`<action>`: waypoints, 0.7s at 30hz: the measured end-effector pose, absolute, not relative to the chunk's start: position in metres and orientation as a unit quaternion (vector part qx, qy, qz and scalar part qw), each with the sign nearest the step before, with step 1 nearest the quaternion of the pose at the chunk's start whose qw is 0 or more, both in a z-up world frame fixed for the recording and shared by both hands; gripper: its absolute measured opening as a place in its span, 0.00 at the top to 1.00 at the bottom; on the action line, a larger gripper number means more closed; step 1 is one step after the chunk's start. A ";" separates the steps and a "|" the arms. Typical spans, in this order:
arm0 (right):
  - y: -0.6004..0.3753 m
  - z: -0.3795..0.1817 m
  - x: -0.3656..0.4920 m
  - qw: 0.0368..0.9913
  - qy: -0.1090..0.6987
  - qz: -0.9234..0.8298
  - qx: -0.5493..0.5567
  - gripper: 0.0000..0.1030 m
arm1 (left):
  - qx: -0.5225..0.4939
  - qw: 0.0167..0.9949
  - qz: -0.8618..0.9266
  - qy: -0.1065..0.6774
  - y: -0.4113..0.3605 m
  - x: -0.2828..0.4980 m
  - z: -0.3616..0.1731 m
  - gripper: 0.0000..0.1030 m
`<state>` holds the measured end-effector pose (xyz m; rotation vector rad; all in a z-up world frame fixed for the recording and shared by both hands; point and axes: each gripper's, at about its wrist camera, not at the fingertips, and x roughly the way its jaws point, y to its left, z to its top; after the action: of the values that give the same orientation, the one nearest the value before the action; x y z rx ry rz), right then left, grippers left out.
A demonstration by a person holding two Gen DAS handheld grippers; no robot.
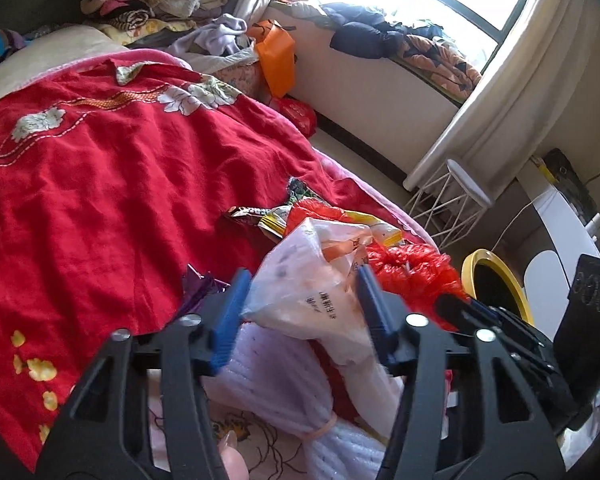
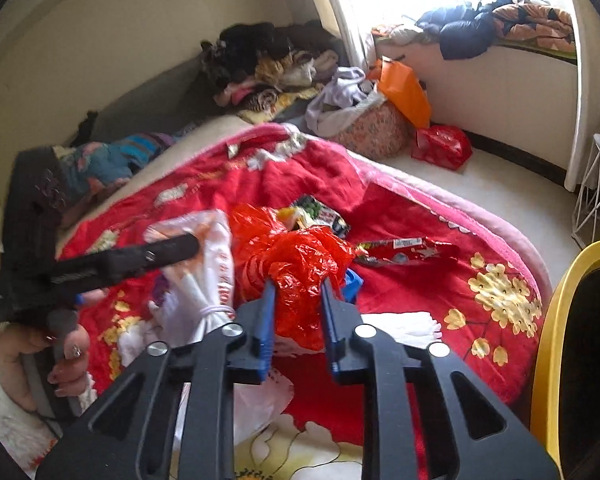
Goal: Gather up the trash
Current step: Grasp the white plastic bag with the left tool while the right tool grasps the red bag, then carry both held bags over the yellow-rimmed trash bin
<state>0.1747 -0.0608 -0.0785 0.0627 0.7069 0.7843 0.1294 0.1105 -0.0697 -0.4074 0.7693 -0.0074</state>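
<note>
My left gripper [image 1: 300, 280] is shut on a white plastic bag [image 1: 312, 280] with printed text, held above the red floral bedspread [image 1: 100, 200]. My right gripper [image 2: 298, 292] is shut on a crumpled red plastic bag [image 2: 296, 264]; that bag also shows in the left wrist view [image 1: 412, 268]. Snack wrappers lie behind the bags [image 1: 256, 214], and a red wrapper [image 2: 404, 250] lies to the right. A purple wrapper [image 1: 198, 288] lies by my left gripper. The left gripper also shows in the right wrist view [image 2: 180, 250], holding the white bag [image 2: 208, 272].
A yellow-rimmed black bin [image 2: 572, 340] stands at the right of the bed, also seen in the left wrist view [image 1: 496, 284]. A white wire stool [image 1: 460, 196], an orange bag [image 2: 404, 88], a red bag on the floor [image 2: 444, 146] and piled clothes [image 2: 268, 64] lie beyond.
</note>
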 end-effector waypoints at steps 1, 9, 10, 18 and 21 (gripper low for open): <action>-0.063 -0.078 0.174 0.865 0.335 0.373 0.036 0.85 | -0.195 0.909 -0.006 0.369 0.108 0.128 -0.068 0.62; -0.089 -0.061 0.161 0.876 0.301 0.369 0.073 0.89 | -0.190 0.925 -0.020 0.329 0.097 0.121 -0.044 0.69; -0.091 -0.058 0.161 0.879 0.296 0.367 0.075 0.89 | -0.188 0.926 -0.019 0.325 0.097 0.120 -0.041 0.69; -0.121 -0.036 0.151 0.904 0.249 0.338 0.082 0.90 | -0.177 0.938 -0.031 0.297 0.083 0.112 -0.014 0.69; -0.134 -0.032 0.148 0.912 0.237 0.324 0.085 0.90 | -0.168 0.941 -0.037 0.291 0.072 0.110 -0.008 0.70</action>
<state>0.1477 -0.1343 -0.0317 0.1743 0.4891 0.6685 0.1101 0.0723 -0.0075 -0.3437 0.5929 -0.0760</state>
